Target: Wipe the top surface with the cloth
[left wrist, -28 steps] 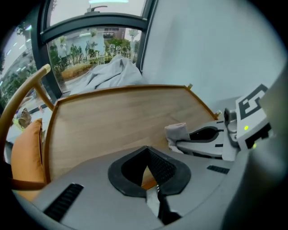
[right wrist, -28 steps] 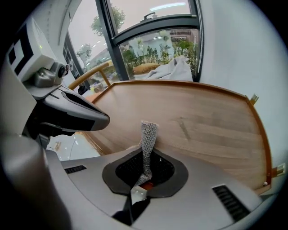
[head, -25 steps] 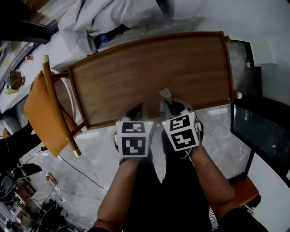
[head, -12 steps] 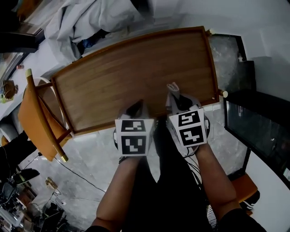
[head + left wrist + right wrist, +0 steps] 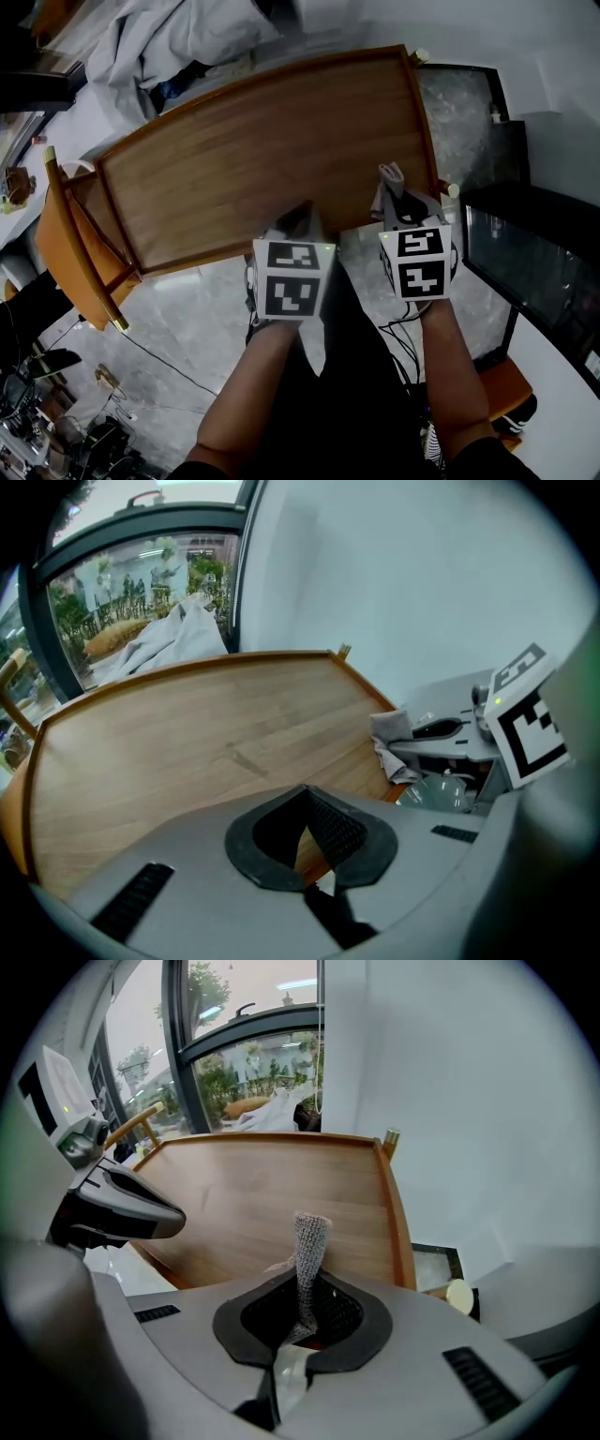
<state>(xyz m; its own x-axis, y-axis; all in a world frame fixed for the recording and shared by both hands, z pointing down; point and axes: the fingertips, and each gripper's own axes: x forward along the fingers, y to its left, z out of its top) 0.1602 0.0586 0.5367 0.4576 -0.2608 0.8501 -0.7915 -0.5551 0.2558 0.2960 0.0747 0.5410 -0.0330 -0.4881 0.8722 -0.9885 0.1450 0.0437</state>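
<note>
Head view, looking steeply down: a long wooden table with a raised rim fills the middle. An orange chair stands against its left end, and a heap of white fabric lies beyond its far edge. Both grippers sit at the near edge. The left gripper has its jaws pressed together with nothing between them. The right gripper, by the table's near right corner, has its jaws pinching a grey knitted cloth, which sticks up past the jaw tips.
</note>
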